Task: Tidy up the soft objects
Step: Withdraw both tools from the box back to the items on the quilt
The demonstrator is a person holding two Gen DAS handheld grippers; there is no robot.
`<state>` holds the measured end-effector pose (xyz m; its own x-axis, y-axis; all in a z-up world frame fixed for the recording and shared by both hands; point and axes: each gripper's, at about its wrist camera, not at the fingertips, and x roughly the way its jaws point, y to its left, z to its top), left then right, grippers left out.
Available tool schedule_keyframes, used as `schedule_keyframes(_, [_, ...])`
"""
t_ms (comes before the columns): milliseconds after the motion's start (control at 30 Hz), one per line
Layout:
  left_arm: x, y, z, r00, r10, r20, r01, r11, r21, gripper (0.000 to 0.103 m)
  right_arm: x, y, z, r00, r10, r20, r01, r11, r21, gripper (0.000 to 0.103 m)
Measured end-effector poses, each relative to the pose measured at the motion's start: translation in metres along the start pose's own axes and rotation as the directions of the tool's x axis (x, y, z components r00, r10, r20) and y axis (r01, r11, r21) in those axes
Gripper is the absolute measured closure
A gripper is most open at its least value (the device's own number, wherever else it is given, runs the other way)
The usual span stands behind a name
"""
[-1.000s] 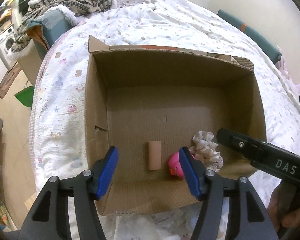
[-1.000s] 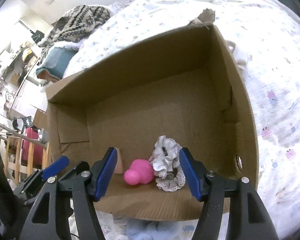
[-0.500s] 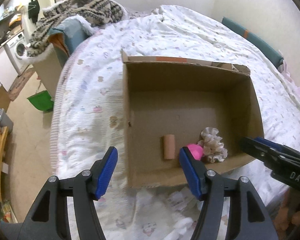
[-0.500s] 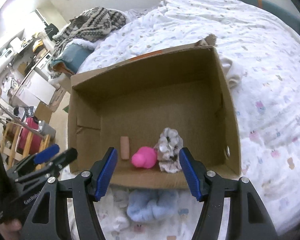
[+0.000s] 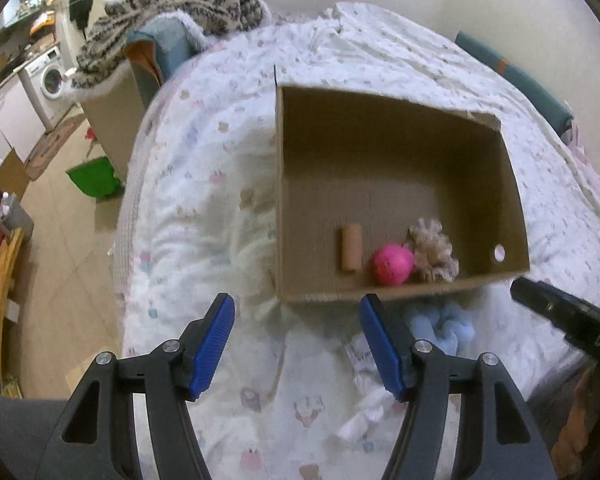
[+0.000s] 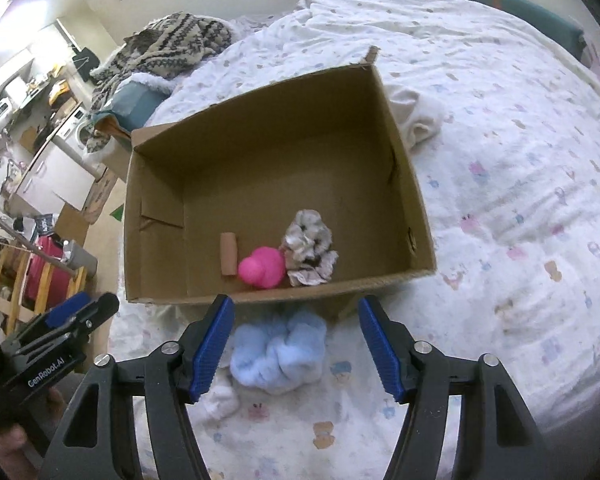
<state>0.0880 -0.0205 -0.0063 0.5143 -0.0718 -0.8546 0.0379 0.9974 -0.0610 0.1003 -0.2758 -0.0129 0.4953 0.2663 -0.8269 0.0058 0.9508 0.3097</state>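
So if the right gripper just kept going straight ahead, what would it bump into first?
Most likely the blue fluffy thing on the bed, lying between the open right gripper fingers just short of the box. Depth is hard to judge; aimed higher, it would meet the box's near wall.

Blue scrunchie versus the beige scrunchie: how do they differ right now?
The blue scrunchie lies on the bedsheet outside the cardboard box; the beige scrunchie sits inside it, touching the pink toy. The blue scrunchie is plush and plain, the beige scrunchie thinner, ruffled and mottled. Both are soft fabric rings.
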Motion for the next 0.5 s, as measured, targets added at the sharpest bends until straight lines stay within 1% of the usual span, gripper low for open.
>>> schedule_keyframes(67, [0.005,-0.003,-0.008,0.998,-0.03,-0.047,0.031,0.999,0.01,0.041,-0.001,-0.005,-0.003,1.0,0.014,-0.005,-0.014,1.0,0.023,0.026])
schedule_keyframes(100, [0.011,-0.008,-0.015,0.994,-0.064,-0.091,0.065,0.998,0.015,0.041,-0.001,-0.007,-0.005,1.0,0.013,-0.013,-0.012,1.0,0.027,0.026])
schedule_keyframes(167, [0.02,-0.015,-0.024,0.98,-0.115,-0.16,0.119,0.993,0.02,0.041,0.001,-0.01,-0.009,0.999,0.015,-0.033,-0.014,0.999,0.034,0.026])
schedule_keyframes(200, [0.027,-0.019,-0.029,0.971,-0.136,-0.198,0.143,0.99,0.021,0.041,0.003,-0.012,-0.011,0.999,0.019,-0.042,-0.017,0.999,0.041,0.026])
schedule_keyframes(267, [0.037,-0.029,-0.038,0.96,-0.132,-0.248,0.148,0.988,0.046,0.041,0.006,-0.016,-0.014,0.998,0.029,-0.057,-0.026,0.998,0.063,0.026])
schedule_keyframes(333, [0.048,-0.04,-0.045,0.955,-0.097,-0.28,0.129,0.987,0.096,0.041,0.007,-0.02,-0.015,0.997,0.036,-0.066,-0.031,0.996,0.082,0.026])
schedule_keyframes(400, [0.057,-0.048,-0.05,0.945,-0.081,-0.315,0.129,0.982,0.135,0.041,0.007,-0.022,-0.015,0.997,0.044,-0.065,-0.038,0.995,0.091,0.026])
schedule_keyframes(500, [0.071,-0.056,-0.056,0.927,-0.078,-0.366,0.141,0.979,0.149,0.041,0.006,-0.023,-0.015,0.997,0.047,-0.057,-0.042,0.995,0.092,0.026])
